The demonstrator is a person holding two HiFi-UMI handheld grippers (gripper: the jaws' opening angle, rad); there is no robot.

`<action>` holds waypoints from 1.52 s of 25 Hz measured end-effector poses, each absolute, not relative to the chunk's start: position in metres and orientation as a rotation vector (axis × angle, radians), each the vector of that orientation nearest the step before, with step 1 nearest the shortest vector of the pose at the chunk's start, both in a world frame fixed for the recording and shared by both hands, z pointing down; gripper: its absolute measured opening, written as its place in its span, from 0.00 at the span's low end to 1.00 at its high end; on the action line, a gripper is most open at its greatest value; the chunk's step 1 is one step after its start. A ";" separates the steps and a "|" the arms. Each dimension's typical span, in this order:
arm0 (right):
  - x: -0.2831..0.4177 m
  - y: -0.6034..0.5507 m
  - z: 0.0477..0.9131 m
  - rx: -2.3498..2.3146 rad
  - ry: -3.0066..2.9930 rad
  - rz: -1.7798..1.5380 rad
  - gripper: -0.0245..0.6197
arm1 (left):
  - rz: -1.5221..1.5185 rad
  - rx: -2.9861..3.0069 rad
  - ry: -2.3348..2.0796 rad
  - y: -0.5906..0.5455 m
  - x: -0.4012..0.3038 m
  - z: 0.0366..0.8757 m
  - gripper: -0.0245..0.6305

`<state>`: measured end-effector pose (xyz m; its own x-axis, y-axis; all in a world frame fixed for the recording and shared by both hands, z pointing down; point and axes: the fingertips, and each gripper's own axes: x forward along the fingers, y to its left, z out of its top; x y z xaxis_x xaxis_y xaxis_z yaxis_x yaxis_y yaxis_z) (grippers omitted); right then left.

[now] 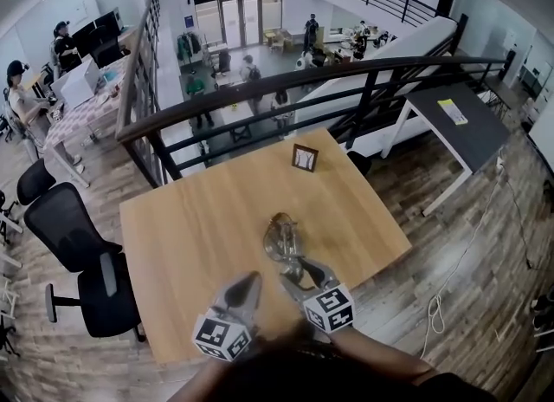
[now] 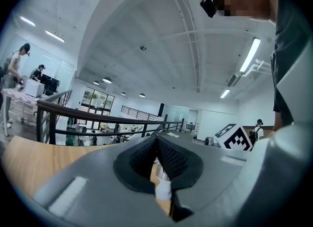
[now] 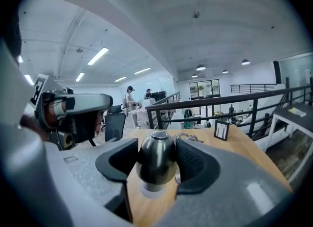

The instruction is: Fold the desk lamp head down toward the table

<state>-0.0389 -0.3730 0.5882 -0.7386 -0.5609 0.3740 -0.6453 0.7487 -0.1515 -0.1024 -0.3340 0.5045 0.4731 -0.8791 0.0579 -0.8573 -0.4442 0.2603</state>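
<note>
— Found the lamp head (image 3: 156,161)?
— Yes, over the bench (image 1: 199,227), toward its near edge, clamped between the pads of the right hand-held gripper (image 3: 157,144).
— And the left hand-held gripper (image 2: 156,140)?
— Jaws together, empty, just beside the lamp head. Picture frame (image 1: 304,158) well beyond.

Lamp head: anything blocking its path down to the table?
Nothing visible. The lamp head sits between the right hand-held gripper jaws, with only the wooden table showing in front of it. The small picture frame stands well away, near the far edge.
</note>
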 end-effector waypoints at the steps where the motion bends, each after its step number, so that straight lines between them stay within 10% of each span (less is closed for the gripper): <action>1: -0.039 -0.371 0.593 0.940 -2.629 0.381 0.41 | -0.121 2.470 -1.481 -0.333 -0.103 0.505 0.04; 38: -0.056 -0.387 0.815 1.046 -2.135 -0.069 0.37 | 0.014 2.420 -1.463 -0.281 -0.172 0.539 0.04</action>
